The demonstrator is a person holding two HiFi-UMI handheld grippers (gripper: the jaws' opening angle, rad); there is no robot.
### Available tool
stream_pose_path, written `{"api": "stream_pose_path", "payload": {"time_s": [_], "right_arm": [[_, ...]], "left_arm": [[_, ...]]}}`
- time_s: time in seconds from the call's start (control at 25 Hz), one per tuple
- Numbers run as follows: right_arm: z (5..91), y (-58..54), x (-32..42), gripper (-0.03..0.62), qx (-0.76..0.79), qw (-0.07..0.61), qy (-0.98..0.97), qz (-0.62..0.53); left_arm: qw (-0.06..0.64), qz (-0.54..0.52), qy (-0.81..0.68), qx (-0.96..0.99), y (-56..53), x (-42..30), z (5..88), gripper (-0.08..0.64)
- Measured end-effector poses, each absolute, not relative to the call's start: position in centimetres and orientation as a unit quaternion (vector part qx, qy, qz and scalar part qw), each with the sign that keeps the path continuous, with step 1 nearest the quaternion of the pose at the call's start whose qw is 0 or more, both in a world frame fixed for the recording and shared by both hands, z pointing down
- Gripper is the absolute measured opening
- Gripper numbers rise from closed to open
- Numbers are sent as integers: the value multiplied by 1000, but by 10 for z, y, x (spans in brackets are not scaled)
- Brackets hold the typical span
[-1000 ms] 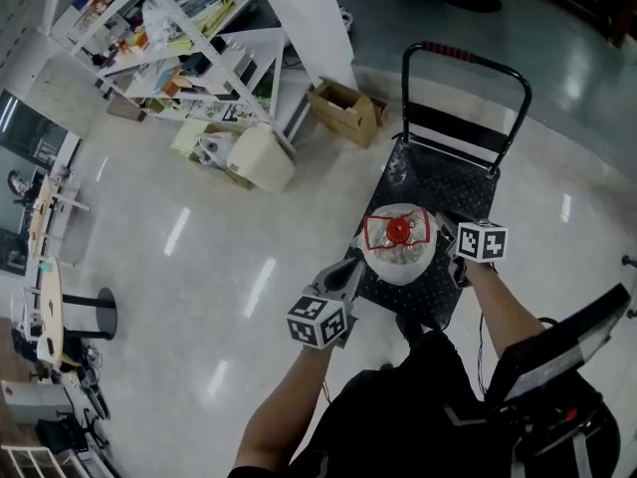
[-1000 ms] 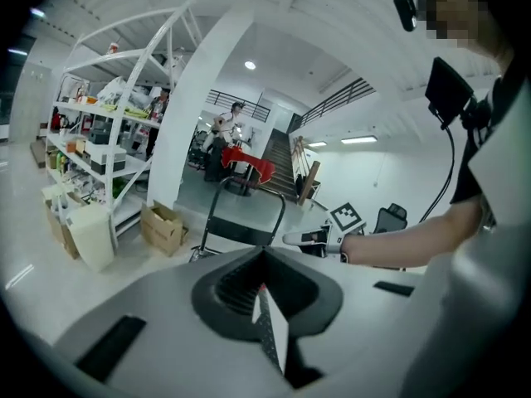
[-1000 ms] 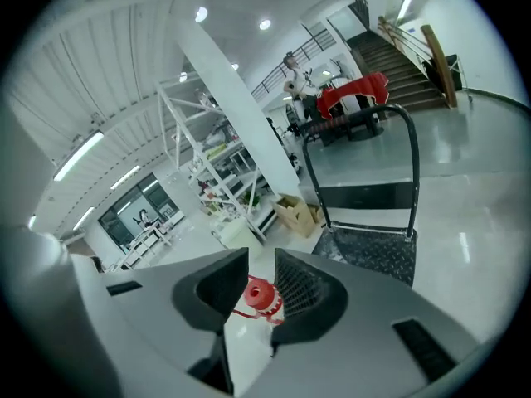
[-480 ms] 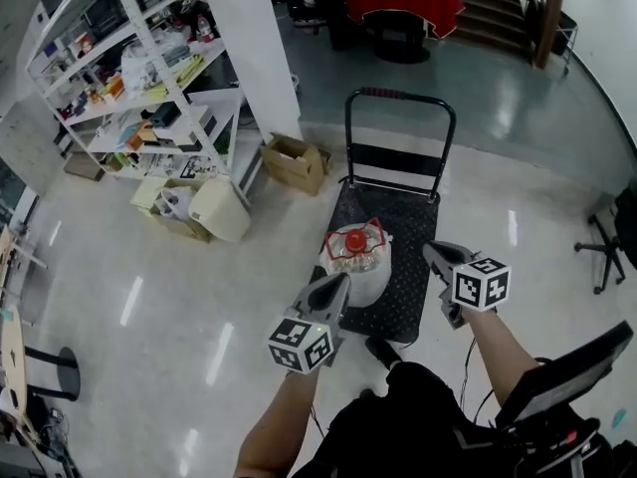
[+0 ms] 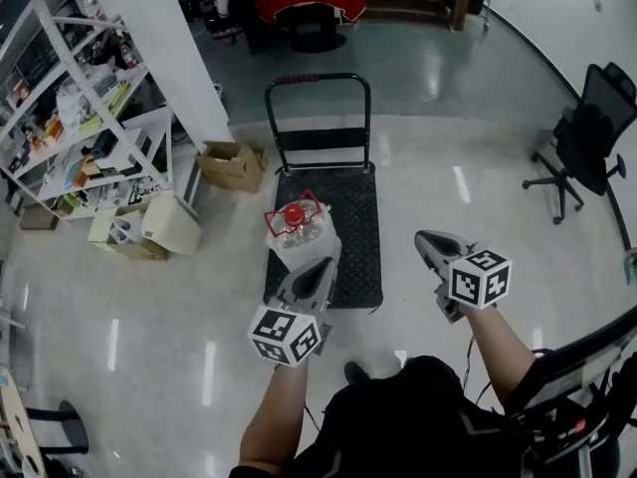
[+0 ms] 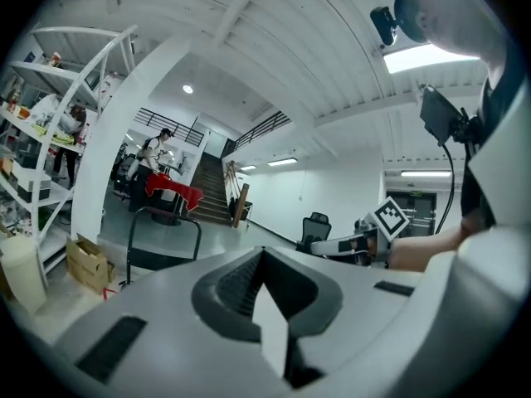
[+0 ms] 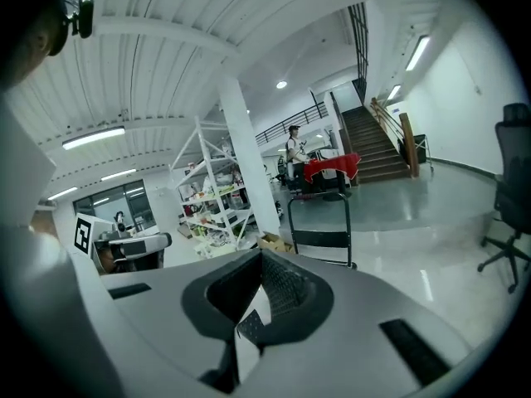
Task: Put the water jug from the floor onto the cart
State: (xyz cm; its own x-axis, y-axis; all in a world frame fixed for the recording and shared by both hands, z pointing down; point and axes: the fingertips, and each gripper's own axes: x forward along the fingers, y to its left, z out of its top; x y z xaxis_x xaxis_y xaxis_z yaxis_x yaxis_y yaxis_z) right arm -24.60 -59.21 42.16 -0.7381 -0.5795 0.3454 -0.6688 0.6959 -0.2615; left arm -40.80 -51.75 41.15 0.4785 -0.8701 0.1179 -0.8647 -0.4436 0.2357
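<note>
Water jug (image 5: 296,231) upright on cart (image 5: 355,229)

One water jug (image 5: 297,229), one cart (image 5: 354,235), one office chair (image 5: 589,132) — and two grippers, left gripper (image 5: 322,268) and right gripper (image 5: 427,238).

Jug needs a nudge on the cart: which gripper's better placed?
Left, probably. The left gripper hovers by the water jug at the cart's near-left corner; the right gripper is over floor off the cart's right side.
</note>
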Motion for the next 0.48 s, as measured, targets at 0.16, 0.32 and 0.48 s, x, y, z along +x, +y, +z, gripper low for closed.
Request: {"api": "stream_pose_path", "payload": {"time_s": [0.16,0.32,0.48], "right_arm": [[406,-558,-198,3,356,100,-912,176],[385,-523,-129,3,379,83,-910,146],[375,-486,-50,3,399,69,-903,142]], "left_arm": [[128,-9,-494,860,-501,-366,404,-1],[114,-9,-472,874,-489,-308,389,-1],[99,-18,-462,881,-466,-237,369,0]]}}
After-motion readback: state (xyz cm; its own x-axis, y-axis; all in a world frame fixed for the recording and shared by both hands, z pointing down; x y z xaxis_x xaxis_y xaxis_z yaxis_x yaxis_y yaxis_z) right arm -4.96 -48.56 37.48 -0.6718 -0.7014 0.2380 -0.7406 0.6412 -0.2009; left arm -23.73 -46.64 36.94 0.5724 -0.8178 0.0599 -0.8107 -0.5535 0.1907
